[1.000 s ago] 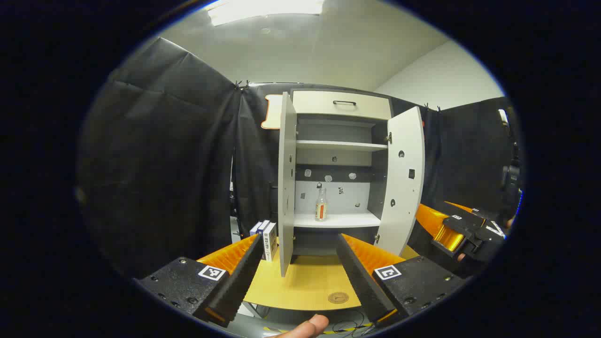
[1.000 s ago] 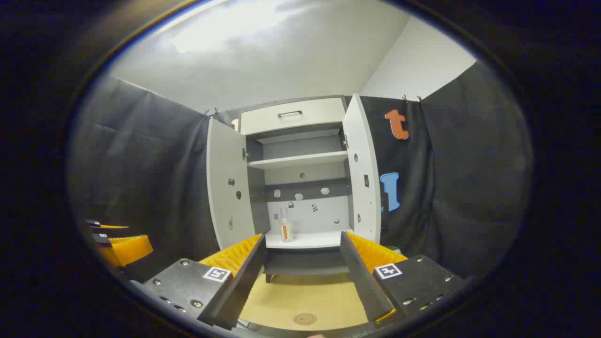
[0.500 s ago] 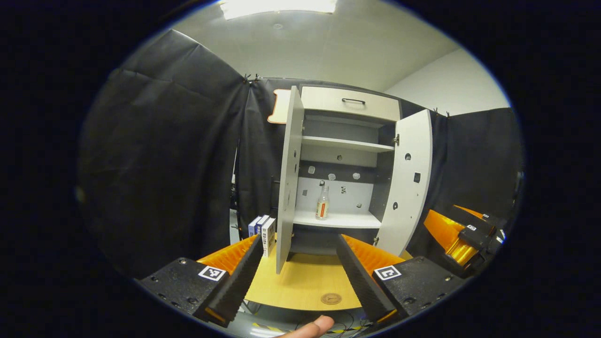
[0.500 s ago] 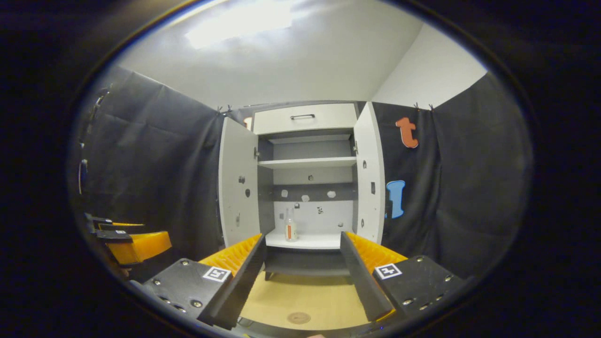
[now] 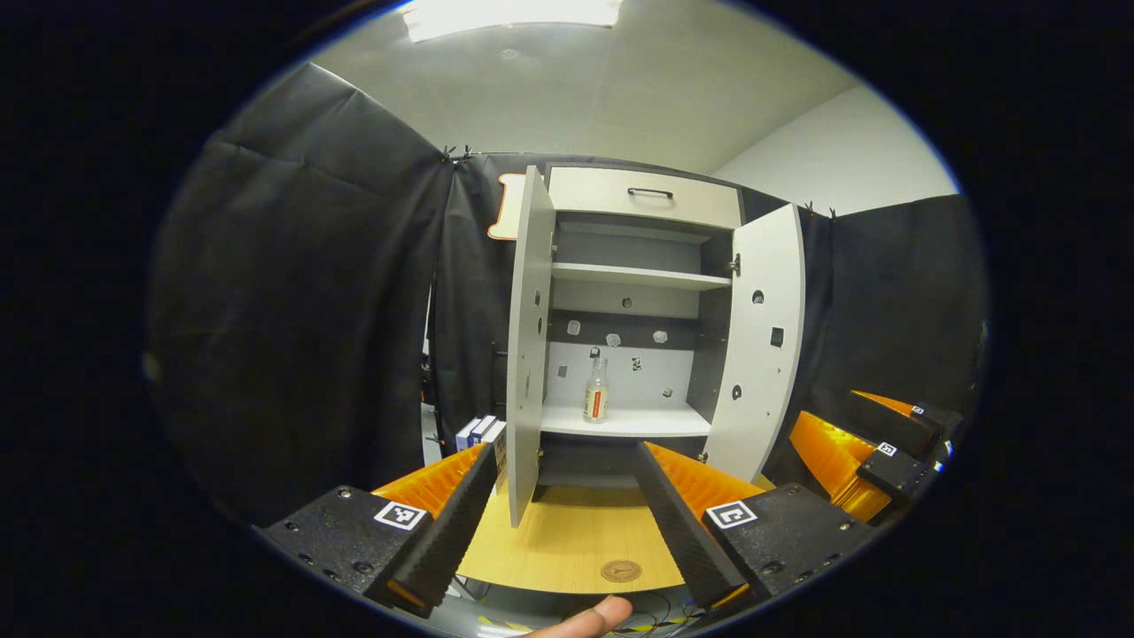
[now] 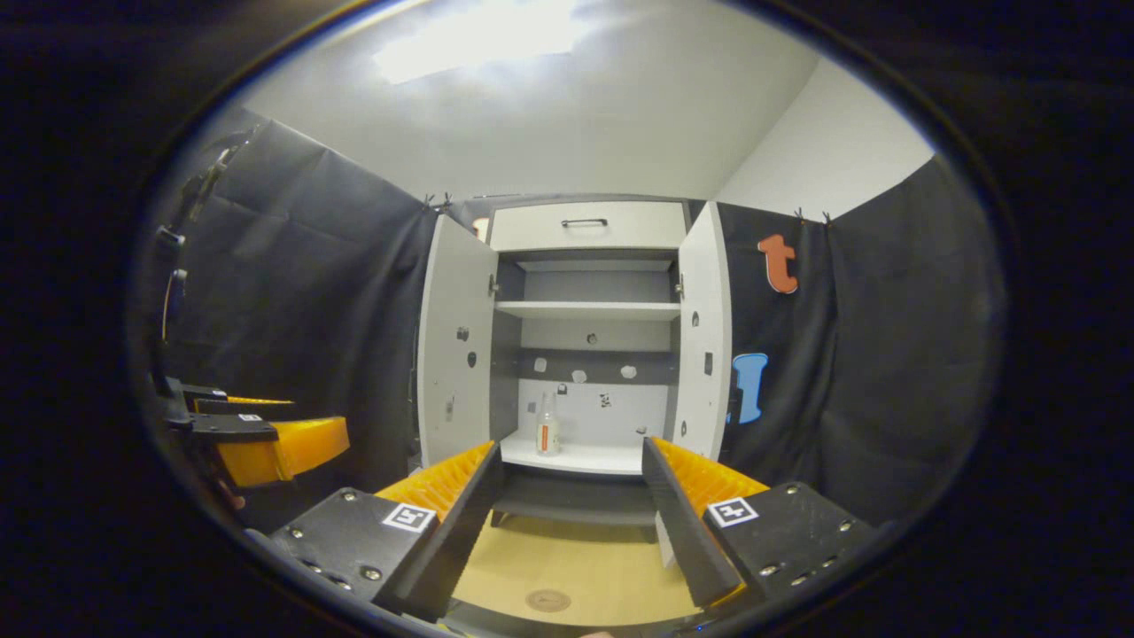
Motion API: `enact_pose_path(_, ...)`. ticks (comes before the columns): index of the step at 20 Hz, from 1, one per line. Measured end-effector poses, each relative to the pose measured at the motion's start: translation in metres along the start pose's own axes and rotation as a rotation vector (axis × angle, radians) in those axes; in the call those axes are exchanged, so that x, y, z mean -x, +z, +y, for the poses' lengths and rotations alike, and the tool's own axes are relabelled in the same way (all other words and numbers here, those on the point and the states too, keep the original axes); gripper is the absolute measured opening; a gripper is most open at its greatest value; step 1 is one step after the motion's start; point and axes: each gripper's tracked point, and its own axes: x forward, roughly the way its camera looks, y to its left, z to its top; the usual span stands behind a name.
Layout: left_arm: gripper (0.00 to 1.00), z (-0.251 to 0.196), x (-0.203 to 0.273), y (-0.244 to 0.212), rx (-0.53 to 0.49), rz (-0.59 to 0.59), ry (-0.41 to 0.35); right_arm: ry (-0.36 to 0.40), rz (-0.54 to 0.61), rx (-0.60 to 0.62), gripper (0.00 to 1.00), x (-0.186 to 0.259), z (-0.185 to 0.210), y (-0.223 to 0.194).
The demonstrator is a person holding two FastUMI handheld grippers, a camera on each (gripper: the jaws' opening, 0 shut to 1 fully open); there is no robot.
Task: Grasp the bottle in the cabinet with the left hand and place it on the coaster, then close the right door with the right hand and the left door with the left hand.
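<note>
Left claw [image 5: 558,509]: fingers apart, empty | glass bottle [image 5: 596,396]: upright on cabinet's lower shelf [image 5: 625,422], left of centre, well ahead | right claw [image 6: 567,509]: apart, empty, equally distant | coaster [image 5: 621,571]: desk's near edge.

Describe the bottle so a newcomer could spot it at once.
Start at the tall white cabinet with both doors swung open, standing on the wooden table. Look at its lower shelf, beneath the bare upper one. The bottle stands upright there, toward the left: small, clear, dark-capped, with an orange-and-white label, the only object inside.
</note>
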Motion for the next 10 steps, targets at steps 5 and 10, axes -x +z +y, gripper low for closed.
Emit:
enact_pose_path(5,0.99,0.008,-0.017,-0.003,0.0,-0.002,0.013,-0.004,-0.033,0.014,0.96,0.001,-0.007,0.002)
enact_pose_path(10,0.99,0.013,-0.058,-0.036,0.02,0.023,0.01,-0.075,-0.006,0.035,0.96,-0.008,-0.031,-0.032)
